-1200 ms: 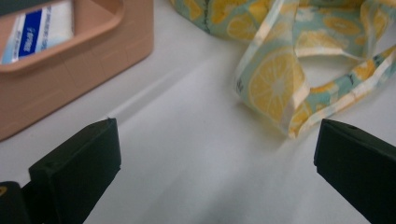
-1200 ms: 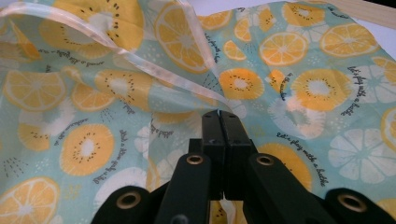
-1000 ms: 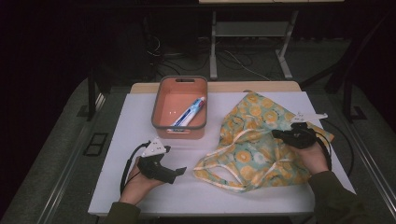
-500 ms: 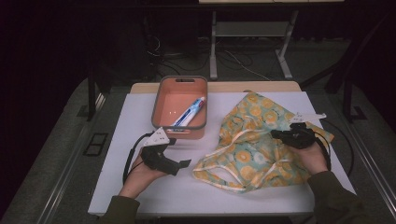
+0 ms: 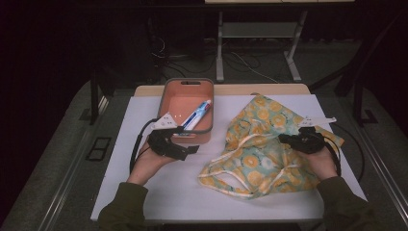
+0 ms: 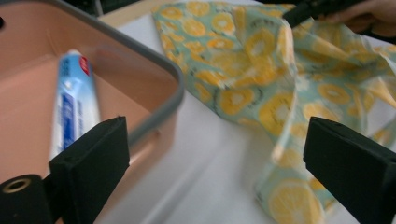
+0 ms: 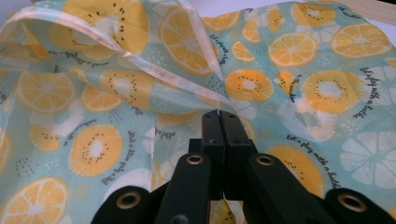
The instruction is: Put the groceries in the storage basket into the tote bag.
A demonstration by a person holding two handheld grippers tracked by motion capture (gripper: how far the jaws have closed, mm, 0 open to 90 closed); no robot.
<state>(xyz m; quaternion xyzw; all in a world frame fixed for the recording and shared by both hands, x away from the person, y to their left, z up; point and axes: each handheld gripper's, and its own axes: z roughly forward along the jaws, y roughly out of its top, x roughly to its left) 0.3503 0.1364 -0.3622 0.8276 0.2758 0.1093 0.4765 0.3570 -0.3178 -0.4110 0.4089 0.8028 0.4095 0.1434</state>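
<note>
Holding the left tongs (image 5: 190,149) above the white desk (image 5: 159,192), just off the near right corner of the salmon-pink tray (image 5: 166,96). Keeping them wide, though just now closing them a little, with nothing between the pads. Looking along them in the left gripper view (image 6: 215,135): seeing the tray's grey rim (image 6: 159,65) cutting across on the left and bare desk in the middle of the gap. Finding the blue-and-white toothpaste tube (image 5: 197,115) lying slantwise inside the tray, blurred here (image 6: 74,107), with the tray's near wall standing between it and the left pad.

Pinching the fruit-print cloth bag (image 5: 260,144) with the right tongs (image 5: 281,138), pressing them tight together on a raised fold by the cream trim (image 7: 219,114). Lifting that fold slightly off the desk, and leaving the rest of the bag spread and crumpled over the desk's right half, well apart from the tray. Seeing the same fold tented up toward the right tongs (image 6: 303,9) at the top of the left gripper view, with the bag (image 6: 243,60) lying beyond the far right pad.

Resting the right hand (image 5: 320,161) on the bag's near right part. Trailing a black cable (image 5: 137,144) in a loop from the left tongs around the left hand (image 5: 149,163). Noting, beyond the desk, a grey metal stand (image 5: 221,48) and loose cables on the dark floor (image 5: 240,60).
</note>
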